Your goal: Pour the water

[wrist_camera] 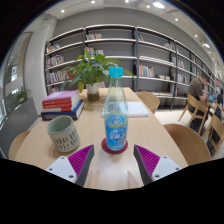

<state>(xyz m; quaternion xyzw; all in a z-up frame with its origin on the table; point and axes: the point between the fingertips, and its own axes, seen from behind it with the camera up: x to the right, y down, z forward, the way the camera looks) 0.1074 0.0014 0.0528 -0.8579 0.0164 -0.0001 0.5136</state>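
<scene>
A clear plastic water bottle (116, 115) with a blue cap and blue label stands upright on a red coaster (112, 149) on the wooden table (160, 128). To its left sits a grey-green mug (64, 133). My gripper (115, 158) is open, with its purple pads (81, 157) spread wide. The bottle stands just ahead of the fingers, in line with the gap, with free space on both sides. Nothing is held.
A stack of books (62, 102) and a potted plant (91, 70) stand behind the mug. An open notebook (137, 107) lies beyond the bottle. Chairs (187, 142) ring the table, bookshelves (120, 55) line the back wall, and a person (203, 92) sits far right.
</scene>
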